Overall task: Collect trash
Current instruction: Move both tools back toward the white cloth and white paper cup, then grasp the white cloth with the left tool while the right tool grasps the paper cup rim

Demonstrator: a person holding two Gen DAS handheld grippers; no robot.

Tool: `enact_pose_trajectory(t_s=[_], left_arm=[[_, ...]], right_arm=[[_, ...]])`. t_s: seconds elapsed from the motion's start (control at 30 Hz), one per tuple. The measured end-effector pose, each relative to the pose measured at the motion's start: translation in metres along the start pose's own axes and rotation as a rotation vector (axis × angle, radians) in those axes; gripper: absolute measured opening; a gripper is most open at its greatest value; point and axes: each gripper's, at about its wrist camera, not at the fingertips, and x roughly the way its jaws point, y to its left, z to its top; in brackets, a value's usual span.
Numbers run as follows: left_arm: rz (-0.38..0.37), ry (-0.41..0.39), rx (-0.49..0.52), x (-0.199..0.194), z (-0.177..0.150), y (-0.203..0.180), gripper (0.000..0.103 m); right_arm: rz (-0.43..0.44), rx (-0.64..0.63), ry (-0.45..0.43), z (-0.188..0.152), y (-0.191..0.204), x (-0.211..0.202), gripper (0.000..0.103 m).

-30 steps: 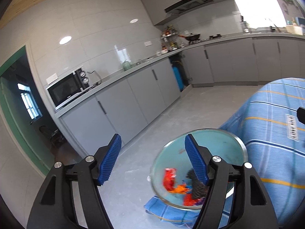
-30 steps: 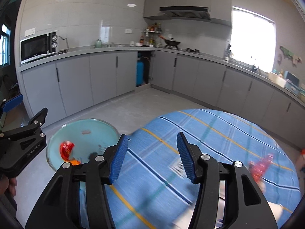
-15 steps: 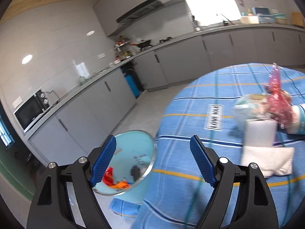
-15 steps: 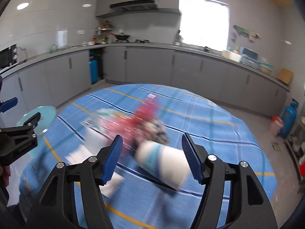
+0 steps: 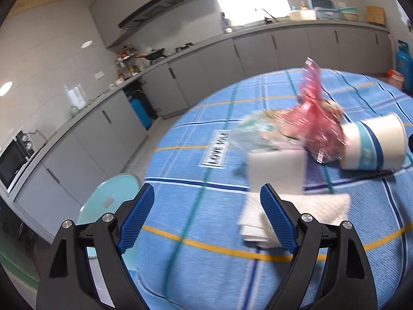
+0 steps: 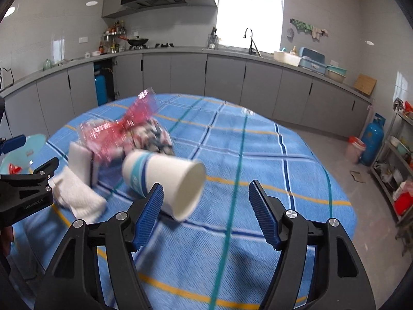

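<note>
Trash lies in a heap on the round table with the blue plaid cloth: a tipped white-and-blue paper cup, a red crinkled wrapper, a white sponge block, a white folded cloth and a clear plastic bag. My left gripper is open and empty, short of the sponge. My right gripper is open and empty, just right of the cup's mouth. A teal round bin stands beside the table's left edge.
Grey kitchen cabinets and a counter run along the far walls. A blue gas cylinder and a shelf rack stand at the right. A microwave sits on the left counter.
Both grippers have swung right from the teal bin toward the trash on the table. Both stay open and empty.
</note>
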Motion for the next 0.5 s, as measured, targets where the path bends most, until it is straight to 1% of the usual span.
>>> enact_pose_trajectory(t_s=[0.1, 0.13, 0.2, 0.23, 0.27, 0.3, 0.33, 0.37, 0.5], left_arm=[[-0.025, 0.036, 0.026, 0.009, -0.007, -0.015, 0.083], [-0.032, 0.049, 0.034, 0.011, -0.010, -0.019, 0.081], [-0.059, 0.061, 0.037, 0.012, -0.015, -0.021, 0.072], [-0.084, 0.068, 0.037, 0.013, -0.014, -0.021, 0.058], [-0.109, 0.071, 0.040, 0.013, -0.015, -0.024, 0.042], [-0.131, 0.071, 0.047, 0.014, -0.015, -0.025, 0.033], [-0.146, 0.074, 0.066, 0.012, -0.017, -0.030, 0.015], [-0.165, 0.079, 0.076, 0.012, -0.018, -0.033, 0.007], [-0.177, 0.070, 0.076, 0.010, -0.018, -0.034, 0.004]], right_arm=[[-0.003, 0.024, 0.017, -0.006, -0.006, 0.005, 0.068], [0.000, 0.029, 0.018, -0.006, -0.007, 0.005, 0.068], [0.001, 0.029, 0.006, -0.005, -0.007, 0.003, 0.070], [0.001, 0.031, 0.000, -0.005, -0.007, 0.002, 0.071], [0.003, 0.034, -0.002, -0.005, -0.007, 0.002, 0.071], [0.008, 0.037, -0.002, -0.006, -0.007, 0.002, 0.071], [0.011, 0.037, -0.002, -0.005, -0.006, 0.002, 0.071], [0.016, 0.037, -0.003, -0.005, -0.006, 0.002, 0.071], [0.040, 0.047, -0.013, -0.002, -0.004, 0.000, 0.071]])
